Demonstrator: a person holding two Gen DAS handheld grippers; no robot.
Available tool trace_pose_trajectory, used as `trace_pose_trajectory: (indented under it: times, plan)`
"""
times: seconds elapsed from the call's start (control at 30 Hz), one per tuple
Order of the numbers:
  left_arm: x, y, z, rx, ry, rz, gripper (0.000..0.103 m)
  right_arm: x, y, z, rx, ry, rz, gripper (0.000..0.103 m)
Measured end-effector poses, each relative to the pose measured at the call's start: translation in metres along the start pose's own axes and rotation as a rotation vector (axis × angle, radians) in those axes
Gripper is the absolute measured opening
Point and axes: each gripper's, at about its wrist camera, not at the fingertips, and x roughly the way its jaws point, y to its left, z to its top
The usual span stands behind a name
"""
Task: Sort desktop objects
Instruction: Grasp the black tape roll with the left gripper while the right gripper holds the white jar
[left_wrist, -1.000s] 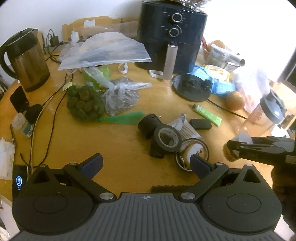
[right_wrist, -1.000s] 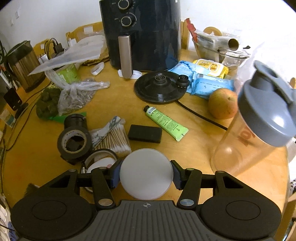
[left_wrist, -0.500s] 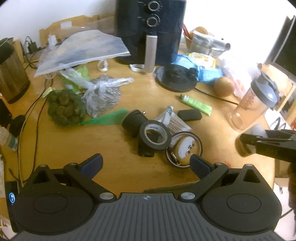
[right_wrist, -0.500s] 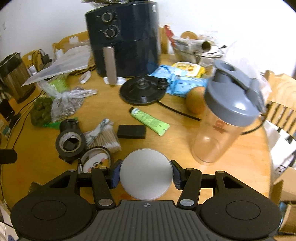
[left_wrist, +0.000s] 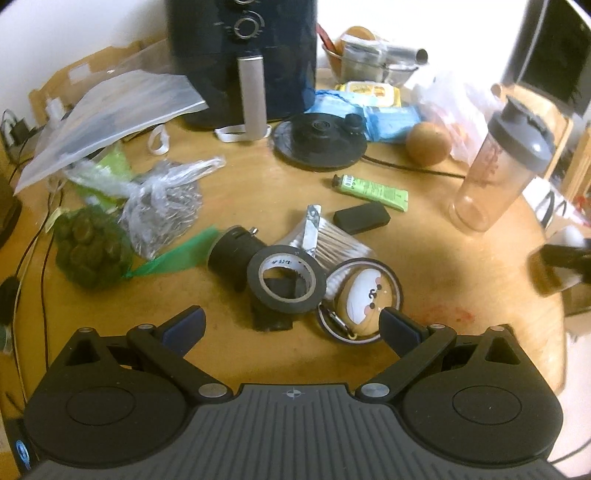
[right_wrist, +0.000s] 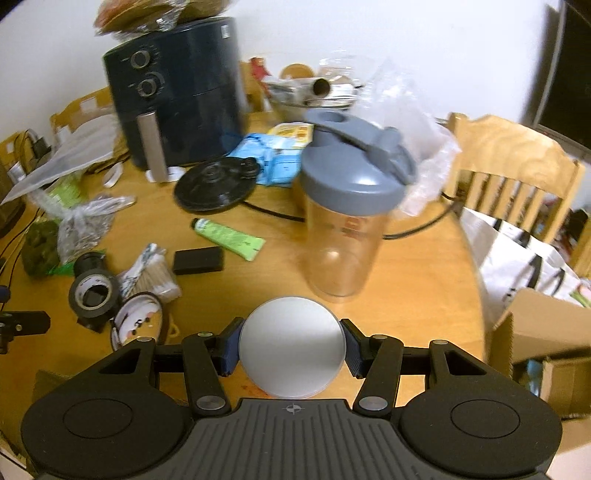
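My right gripper (right_wrist: 291, 347) is shut on a round jar with a pale grey lid (right_wrist: 291, 332), held above the wooden table (right_wrist: 413, 288) near its right edge. In the left wrist view that gripper and its brown jar (left_wrist: 546, 273) show blurred at the far right. My left gripper (left_wrist: 291, 319) stands open with nothing between its fingers, just above a black tape roll (left_wrist: 286, 282) and a round tin with a cartoon face (left_wrist: 364, 299). Behind those lie a pack of cotton swabs (left_wrist: 332, 240), a small black box (left_wrist: 362, 218) and a green tube (left_wrist: 373, 188).
A clear shaker bottle with a grey lid (right_wrist: 347, 221) stands just ahead of the right gripper. A black air fryer (left_wrist: 243, 55), a kettle base (left_wrist: 319, 140), a round fruit (left_wrist: 428, 144) and plastic bags (left_wrist: 162, 206) crowd the back. A chair (right_wrist: 513, 162) and a cardboard box (right_wrist: 535, 332) sit off the table's right edge.
The right gripper has carried the jar to the right and swung round, so the chair and the box now show. The left gripper has sunk closer to the tape roll and the tin.
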Motion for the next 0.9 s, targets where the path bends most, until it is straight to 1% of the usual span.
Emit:
trace_pose_trajectory:
  times: [0.1, 0.2, 0.37, 0.4, 0.43, 0.6, 0.7, 0.77, 0.8, 0.87, 0.9]
  plan:
    - [0.013, -0.003, 0.003, 0.040, -0.008, 0.002, 0.102, -0.005, -0.008, -0.005, 0.033, 0.004, -0.028, 0.057]
    - [0.028, -0.006, 0.006, 0.072, -0.017, 0.025, 0.102, -0.010, -0.017, -0.010, 0.069, 0.013, -0.057, 0.057]
    - [0.055, -0.010, 0.011, 0.130, -0.005, 0.065, 0.101, -0.017, -0.029, -0.020, 0.124, 0.030, -0.098, 0.057]
    - [0.060, -0.010, 0.012, 0.138, -0.006, 0.070, 0.094, -0.018, -0.031, -0.022, 0.131, 0.033, -0.103, 0.057]
    - [0.064, -0.010, 0.013, 0.145, -0.002, 0.075, 0.090, -0.020, -0.033, -0.024, 0.138, 0.035, -0.109, 0.057]
    - [0.087, -0.011, 0.017, 0.184, 0.041, 0.124, 0.088, -0.026, -0.039, -0.032, 0.175, 0.051, -0.148, 0.057]
    - [0.091, -0.013, 0.017, 0.214, 0.035, 0.141, 0.087, -0.029, -0.044, -0.036, 0.195, 0.058, -0.170, 0.057]
    - [0.091, -0.015, 0.018, 0.230, 0.032, 0.150, 0.082, -0.031, -0.047, -0.039, 0.208, 0.060, -0.183, 0.057]
    - [0.090, -0.015, 0.018, 0.226, 0.028, 0.157, 0.075, -0.032, -0.048, -0.040, 0.215, 0.062, -0.189, 0.057]
    - [0.090, -0.015, 0.020, 0.223, 0.036, 0.158, 0.073, -0.034, -0.051, -0.042, 0.229, 0.065, -0.204, 0.057]
    - [0.091, -0.013, 0.020, 0.205, 0.045, 0.156, 0.073, -0.035, -0.052, -0.043, 0.235, 0.065, -0.210, 0.057]
